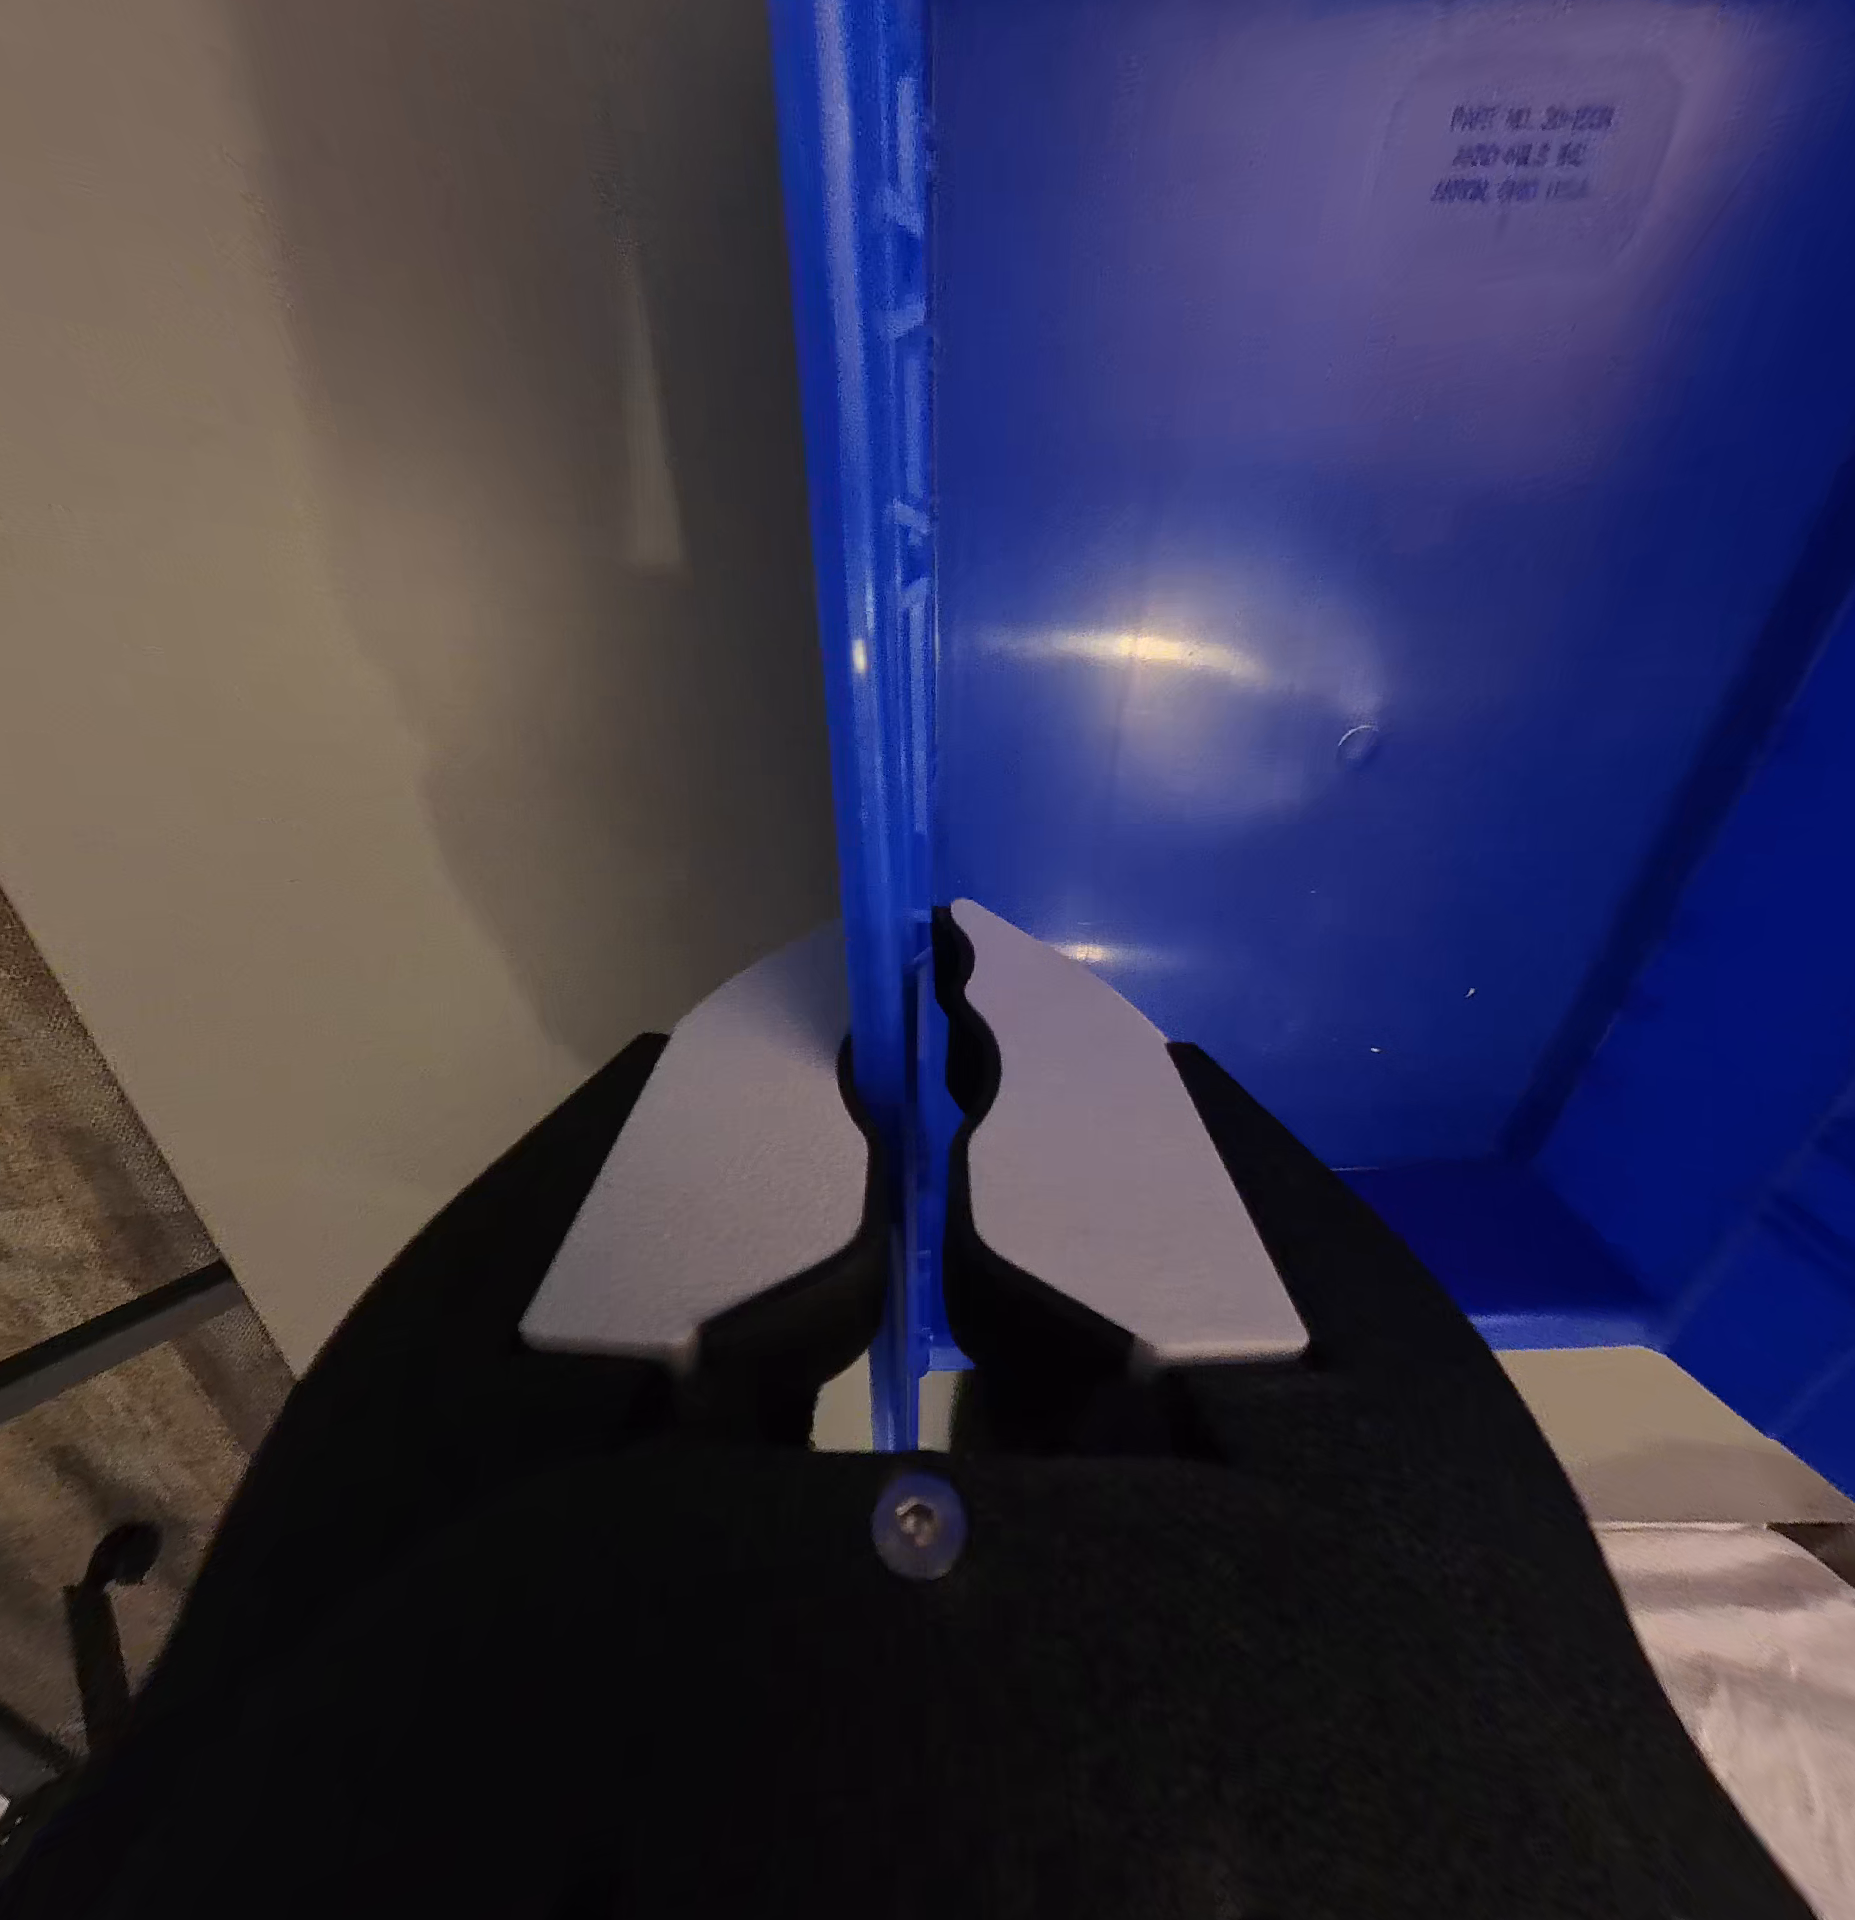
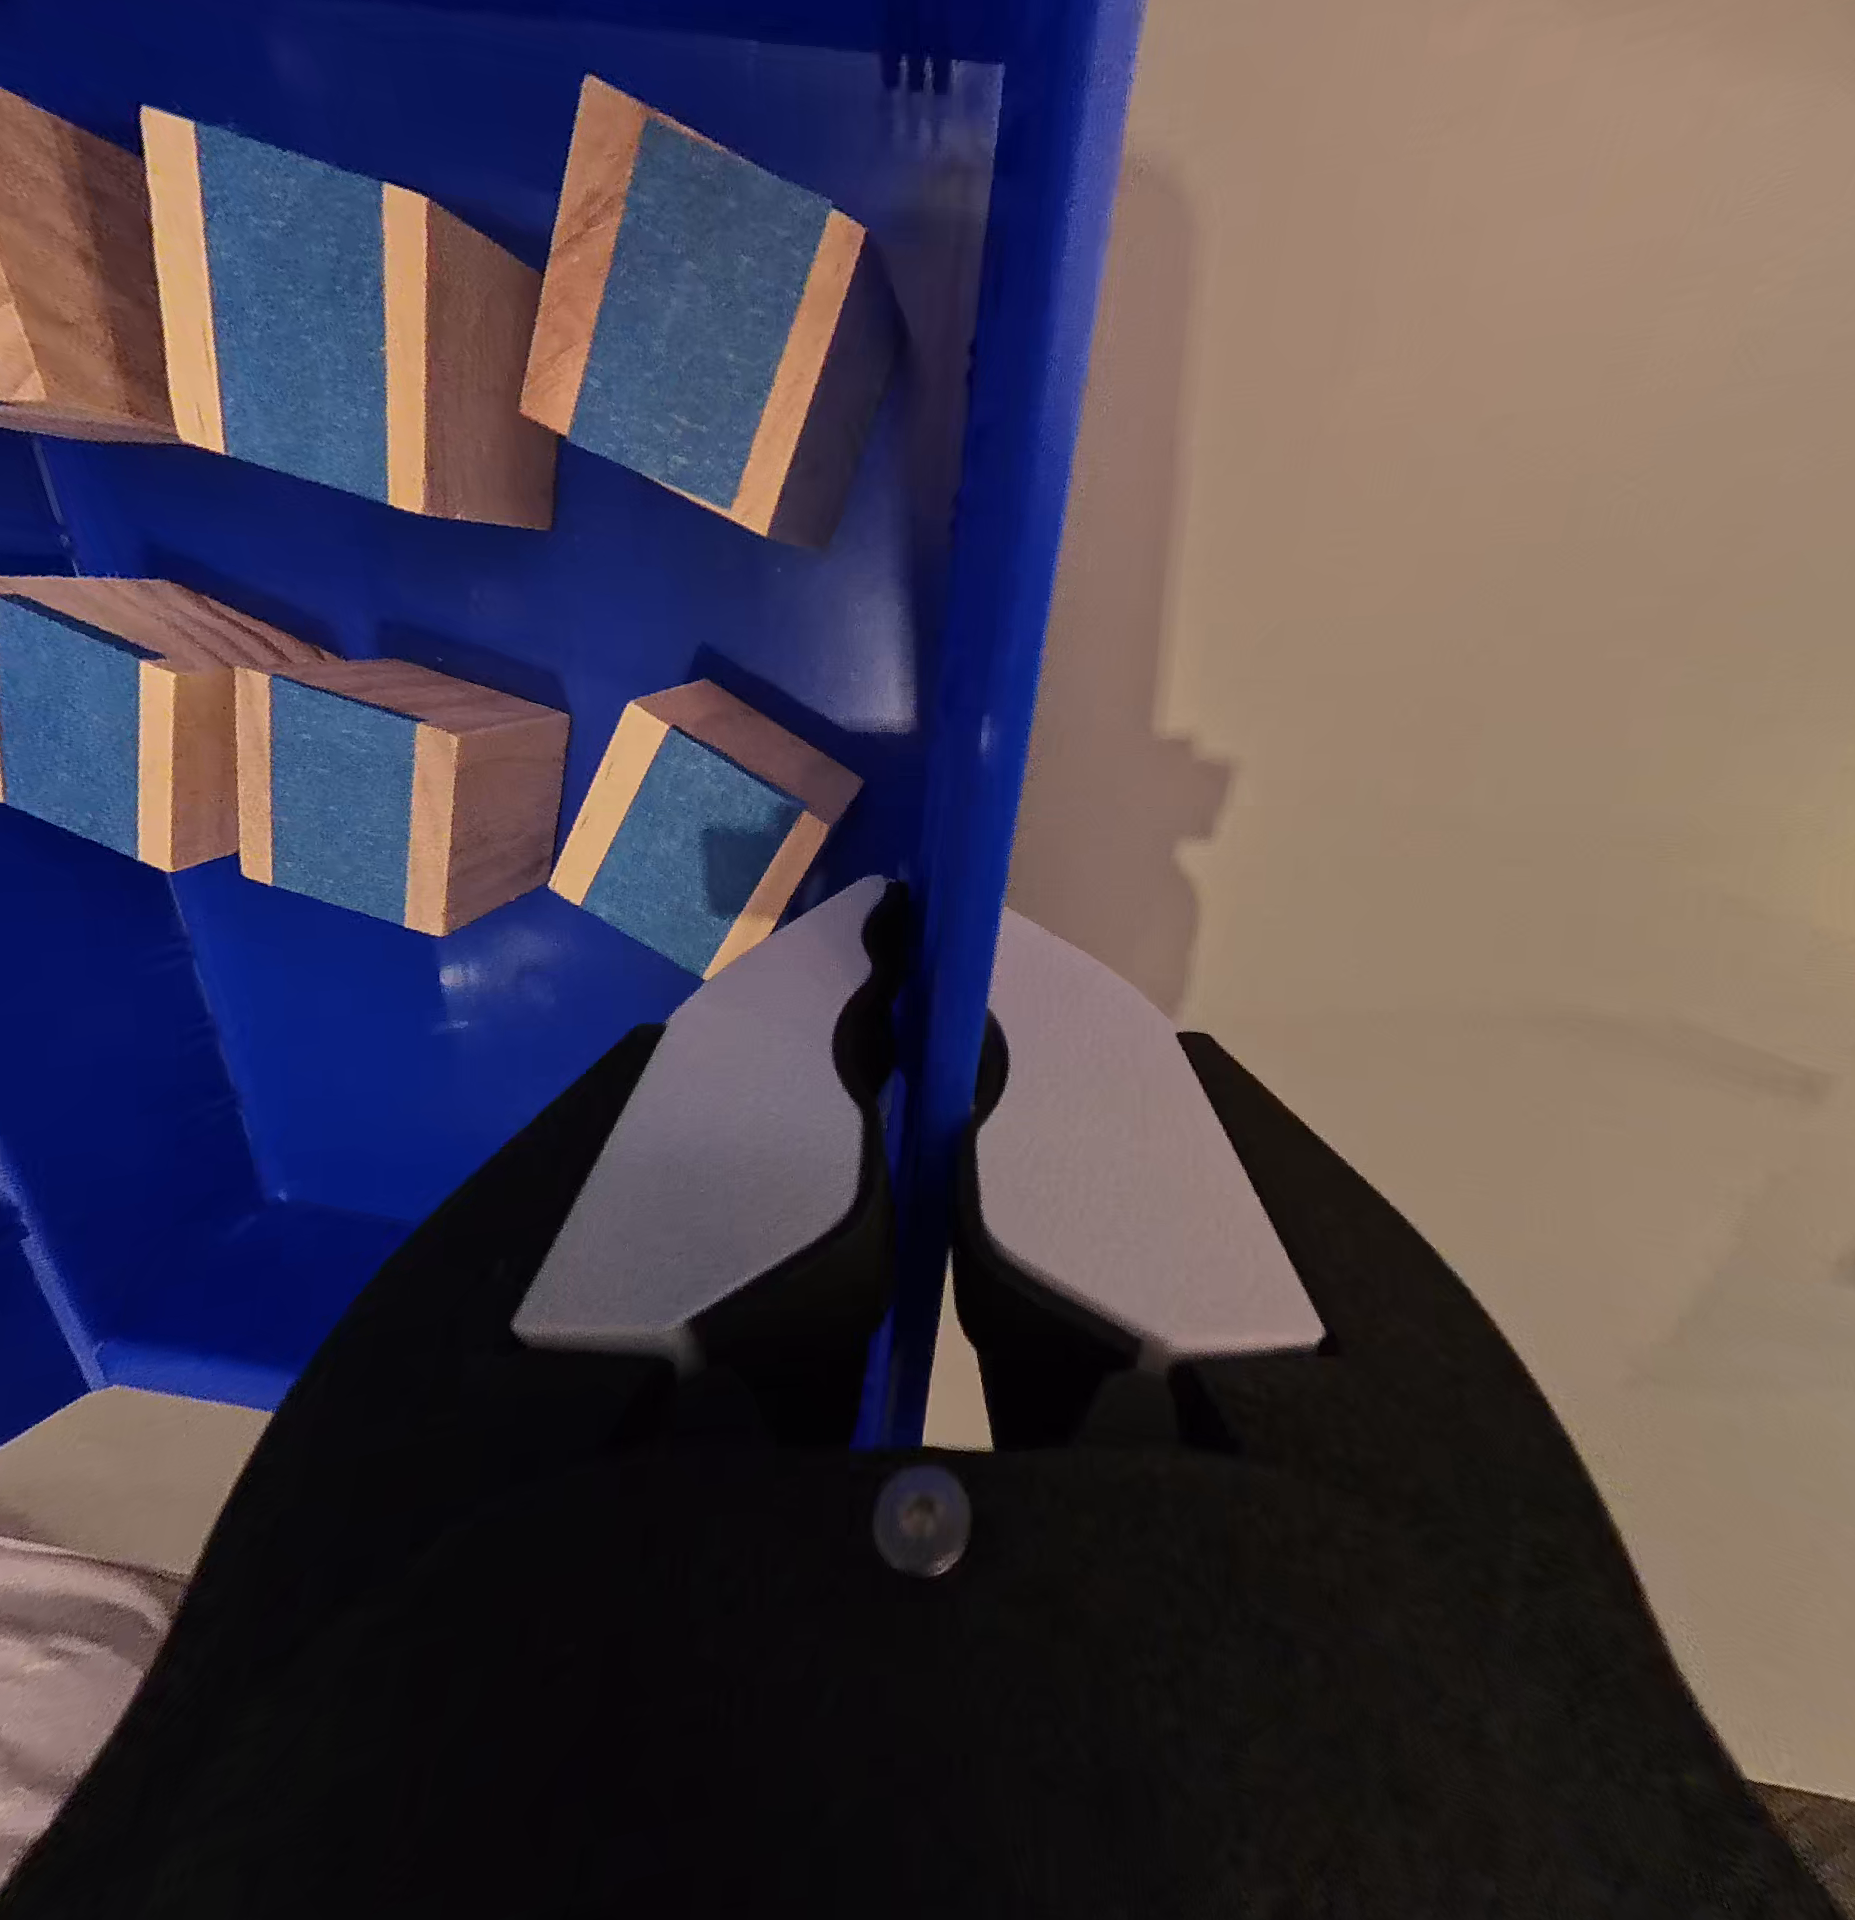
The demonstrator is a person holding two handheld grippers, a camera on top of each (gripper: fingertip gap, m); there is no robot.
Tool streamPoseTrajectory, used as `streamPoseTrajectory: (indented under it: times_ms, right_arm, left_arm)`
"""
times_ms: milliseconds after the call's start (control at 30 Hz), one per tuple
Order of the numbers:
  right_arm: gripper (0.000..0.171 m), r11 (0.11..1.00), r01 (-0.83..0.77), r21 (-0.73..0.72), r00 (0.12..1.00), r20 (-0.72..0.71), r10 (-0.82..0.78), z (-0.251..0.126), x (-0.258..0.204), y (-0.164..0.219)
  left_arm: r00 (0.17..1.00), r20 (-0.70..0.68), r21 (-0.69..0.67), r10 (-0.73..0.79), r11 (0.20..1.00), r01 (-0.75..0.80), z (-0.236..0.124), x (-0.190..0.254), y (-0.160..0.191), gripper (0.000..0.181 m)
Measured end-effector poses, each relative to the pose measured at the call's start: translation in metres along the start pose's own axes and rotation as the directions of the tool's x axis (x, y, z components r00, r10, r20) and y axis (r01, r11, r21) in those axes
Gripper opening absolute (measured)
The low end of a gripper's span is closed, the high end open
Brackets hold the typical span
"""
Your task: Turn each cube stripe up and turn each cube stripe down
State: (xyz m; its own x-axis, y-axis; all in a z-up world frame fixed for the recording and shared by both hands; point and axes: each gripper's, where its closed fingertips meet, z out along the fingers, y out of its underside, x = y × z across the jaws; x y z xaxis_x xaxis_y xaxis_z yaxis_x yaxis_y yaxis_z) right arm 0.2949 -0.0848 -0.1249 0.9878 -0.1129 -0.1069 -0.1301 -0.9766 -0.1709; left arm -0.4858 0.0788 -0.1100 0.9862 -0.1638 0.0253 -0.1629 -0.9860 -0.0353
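Observation:
A blue plastic bin (image 1: 1318,623) sits on a pale table. My left gripper (image 1: 907,997) is shut on the bin's left wall (image 1: 871,520), one finger outside and one inside. My right gripper (image 2: 938,987) is shut on the bin's right wall (image 2: 1016,520) the same way. In the right wrist view several wooden cubes lie in two rows on the bin floor (image 2: 383,1091), each with a blue stripe face toward the camera, such as the near right cube (image 2: 684,831), the far right cube (image 2: 684,312) and a middle cube (image 2: 351,790). The left wrist view shows only bare bin floor.
The pale table (image 1: 331,520) lies to the left of the bin and also to its right (image 2: 1474,520). Carpet (image 1: 71,1195) and a dark chair part (image 1: 102,1621) show past the table's left edge. Grey cloth (image 1: 1754,1714) lies near the front.

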Motion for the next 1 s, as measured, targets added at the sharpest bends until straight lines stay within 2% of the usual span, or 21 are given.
streamPoseTrajectory:
  times_ms: [300, 400, 633, 833, 1000]
  right_arm:
    - [0.007, 0.998, 0.055, -0.019, 0.998, 0.005, -0.055, 0.007, -0.047, -0.012]
    - [0.010, 0.996, 0.078, -0.045, 0.997, -0.006, -0.078, 0.008, -0.057, -0.012]
    - [0.018, 0.989, 0.149, 0.019, 0.985, -0.089, -0.147, 0.014, -0.055, -0.037]
    - [0.014, 0.985, 0.172, 0.021, 0.984, -0.041, -0.171, 0.015, -0.058, -0.036]
    - [0.021, 0.957, 0.287, 0.038, 0.953, -0.109, -0.282, 0.015, -0.054, -0.039]
  left_arm:
    - [0.983, -0.029, -0.037, 0.183, 0.982, -0.184, 0.004, 0.102, -0.001, 0.007]
    - [0.955, 0.001, -0.034, 0.295, 0.955, -0.295, 0.005, 0.139, 0.002, 0.012]
    - [0.875, 0.036, 0.029, 0.482, 0.875, -0.483, 0.008, 0.211, 0.007, 0.023]
    - [0.848, 0.001, 0.074, 0.531, 0.845, -0.529, 0.009, 0.243, 0.012, 0.028]
    - [0.840, -0.027, 0.043, 0.542, 0.840, -0.541, 0.009, 0.251, 0.024, 0.047]
